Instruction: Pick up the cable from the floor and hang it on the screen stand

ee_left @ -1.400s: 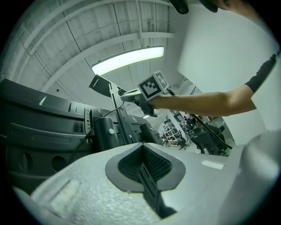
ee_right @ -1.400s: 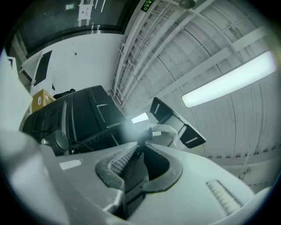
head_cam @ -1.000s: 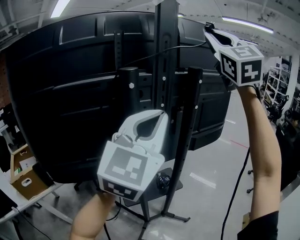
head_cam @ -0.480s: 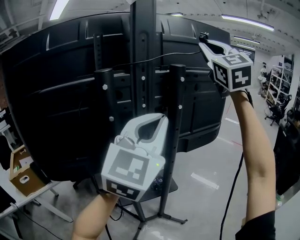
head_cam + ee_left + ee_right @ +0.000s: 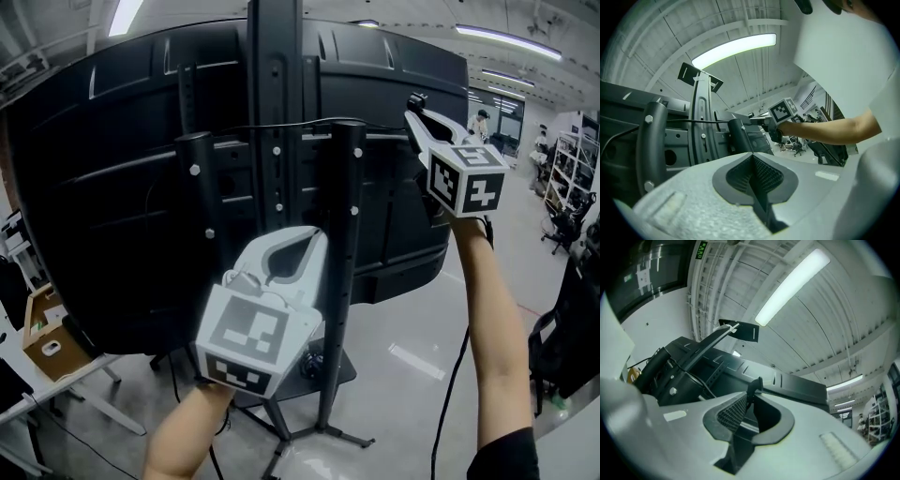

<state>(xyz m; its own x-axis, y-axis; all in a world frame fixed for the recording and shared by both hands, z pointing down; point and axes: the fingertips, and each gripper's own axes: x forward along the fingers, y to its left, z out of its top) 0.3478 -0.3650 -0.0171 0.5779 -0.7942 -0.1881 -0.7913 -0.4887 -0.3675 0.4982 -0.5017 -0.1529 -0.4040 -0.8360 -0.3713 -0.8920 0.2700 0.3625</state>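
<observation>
The black cable (image 5: 314, 122) stretches from my right gripper (image 5: 415, 101) leftward across the tops of the screen stand's two side posts (image 5: 347, 187). My right gripper is held high at the upper right, shut on the cable's end (image 5: 754, 389). The rest of the cable (image 5: 457, 370) hangs down beside the right arm. The stand's central column (image 5: 277, 141) rises behind the big black screen (image 5: 103, 206). My left gripper (image 5: 317, 232) is shut and empty, low in front of the stand. In the left gripper view the cable (image 5: 693, 121) crosses the posts and the right gripper (image 5: 761, 120) is beyond them.
The stand's legs (image 5: 309, 433) spread over the pale floor. A cardboard box (image 5: 42, 342) sits on a table at the lower left. Shelves and chairs (image 5: 567, 202) stand at the far right, and a person (image 5: 481, 123) is far off behind the screen.
My right gripper has come down with the cable end, so the cable now lies at the post tops. The stand has shifted left in view. The left gripper has barely moved.
</observation>
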